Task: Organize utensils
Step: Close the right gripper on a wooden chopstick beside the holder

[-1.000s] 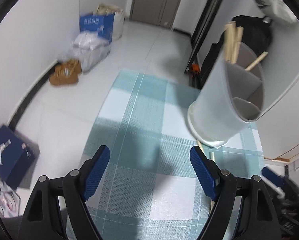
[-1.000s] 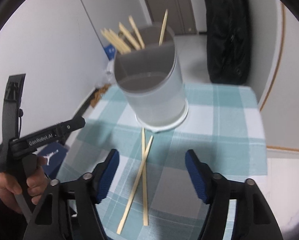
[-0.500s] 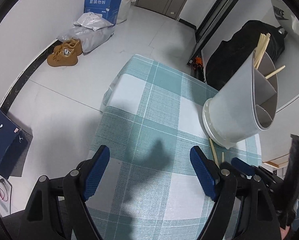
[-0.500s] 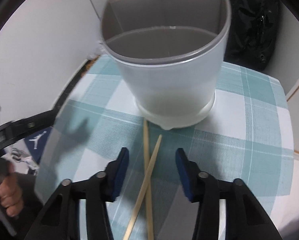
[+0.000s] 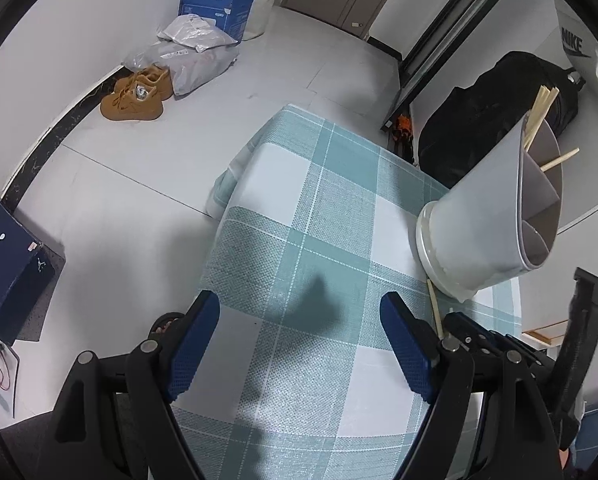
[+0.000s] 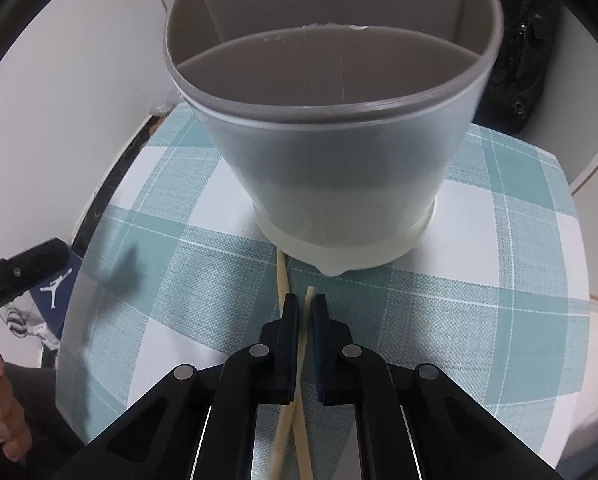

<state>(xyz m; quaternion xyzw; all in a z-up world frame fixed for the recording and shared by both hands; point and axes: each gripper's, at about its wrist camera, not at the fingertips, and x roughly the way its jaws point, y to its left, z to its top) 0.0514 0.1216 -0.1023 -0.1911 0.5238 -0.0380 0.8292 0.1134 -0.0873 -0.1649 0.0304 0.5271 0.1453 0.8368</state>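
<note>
1. The right tool (image 6: 304, 312) has its blue pads pressed together on a pale wooden chopstick (image 6: 307, 300), pinching it near its far tip, just short of the utensil holder (image 6: 331, 152).
2. That chopstick's long axis runs away from the camera toward the holder's base, its tip pointing at the holder and the rest passing back under the tool.
3. A second chopstick (image 6: 282, 276) lies on the tabletop just left of the pinched one; its far end reaches the foot of the holder, and the two cross beneath the tool.
4. The holder is a grey, divided cup on a white base, standing upright on the tabletop; its nearest compartment looks empty.
5. From the left wrist view, several more chopsticks (image 5: 539, 112) stand in a far compartment, leaning outward over the rim.
6. The left tool (image 5: 299, 336) hangs with its pads spread wide over bare cloth, gripping nothing, well to the side of the holder.
7. A teal-and-white checked cloth (image 5: 323, 208) covers the tabletop.
8. Beyond it lie a pale tiled floor, tan shoes (image 5: 137, 94), grey plastic bags (image 5: 191, 52), a blue carton (image 5: 215, 4), a dark blue shoebox (image 5: 7, 264) and a black bag (image 5: 487, 120) against the wall.
</note>
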